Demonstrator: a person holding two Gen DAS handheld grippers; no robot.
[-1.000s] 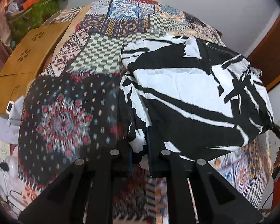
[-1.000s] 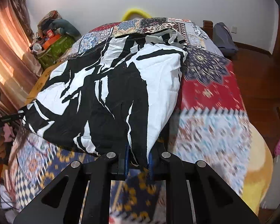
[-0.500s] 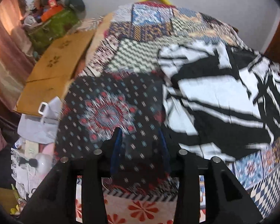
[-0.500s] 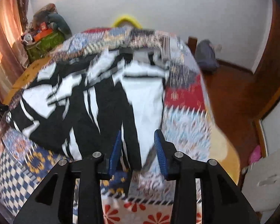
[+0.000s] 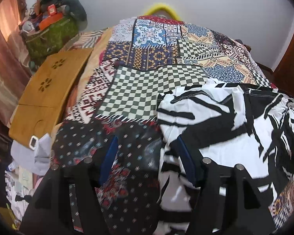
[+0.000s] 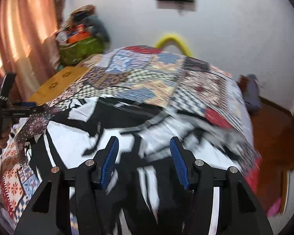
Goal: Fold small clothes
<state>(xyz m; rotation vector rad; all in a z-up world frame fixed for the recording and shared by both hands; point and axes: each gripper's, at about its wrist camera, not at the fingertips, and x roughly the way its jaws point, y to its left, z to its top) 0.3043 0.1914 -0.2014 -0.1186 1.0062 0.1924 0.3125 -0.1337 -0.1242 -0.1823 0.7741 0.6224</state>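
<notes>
A black-and-white patterned garment [image 5: 225,129] lies spread on the patchwork bedspread [image 5: 143,90]. It also shows in the right wrist view [image 6: 127,129], blurred. My left gripper [image 5: 147,146] is open and empty, hovering over the garment's left edge. My right gripper [image 6: 144,146] is open and empty, hovering above the garment's near part. The left gripper also shows in the right wrist view [image 6: 17,109] at the far left.
A wooden lap table [image 5: 47,96] lies beside the bed on the left. A green bag with clutter [image 5: 51,31] stands at the back left. A yellow hoop [image 5: 162,9] shows behind the bed. A wooden floor [image 6: 272,137] is on the right.
Both grippers let go of the garment and opened wide. The garment dropped flat onto the bedspread. Both grippers pulled back and tilted up.
</notes>
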